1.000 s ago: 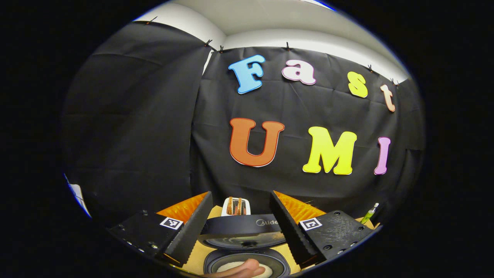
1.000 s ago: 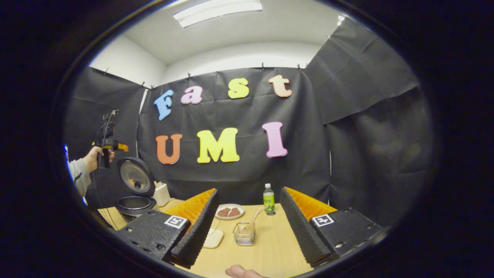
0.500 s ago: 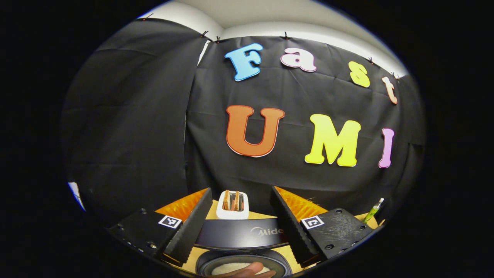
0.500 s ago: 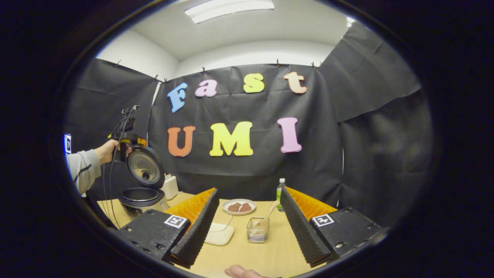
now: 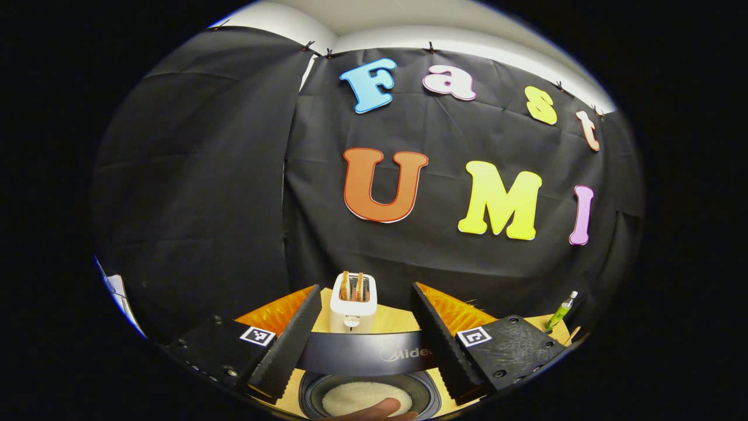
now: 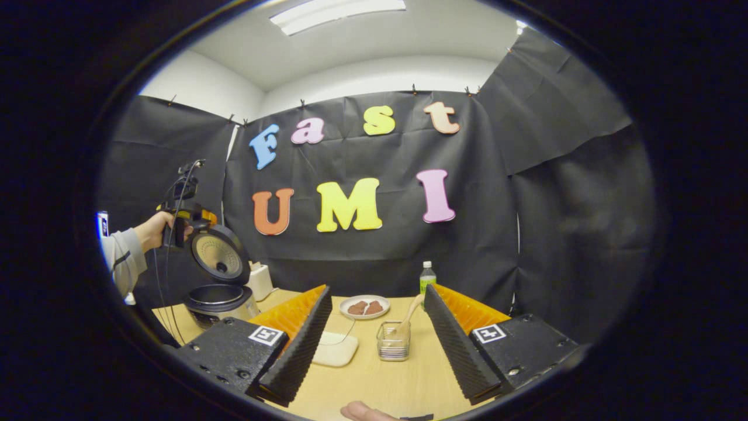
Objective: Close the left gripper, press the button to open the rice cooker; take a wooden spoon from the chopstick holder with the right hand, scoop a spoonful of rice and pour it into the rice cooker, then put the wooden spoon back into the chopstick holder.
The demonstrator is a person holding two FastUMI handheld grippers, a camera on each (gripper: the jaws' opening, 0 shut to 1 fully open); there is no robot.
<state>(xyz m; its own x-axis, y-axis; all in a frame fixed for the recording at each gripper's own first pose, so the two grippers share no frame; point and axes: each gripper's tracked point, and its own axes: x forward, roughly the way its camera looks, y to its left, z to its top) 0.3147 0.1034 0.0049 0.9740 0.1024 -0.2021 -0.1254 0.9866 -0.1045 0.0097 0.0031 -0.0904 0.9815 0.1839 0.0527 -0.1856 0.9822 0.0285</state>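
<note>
Nearest your right gripper, its fingers stood wide apart with nothing between them, aimed at the clear chopstick holder on the table, where the wooden spoon leaned, untouched. Over the last second that holder had drifted toward the middle of the gap between the fingers, which I read as you lining up for the grasp. Beyond it lay a pale flat slab, a plate with brown pieces and a green bottle. In the left gripper view, your left gripper also showed its fingers spread, holding nothing, above the rice cooker; the view had slid forward so the toaster came more fully into sight. The cooker's lid was up, seen in the right gripper view, and white rice already showed in the pot, so the button step looked done. The cooker's rim bore a partly hidden brand beginning "Mide". The bottle's label was too small to read.
</note>
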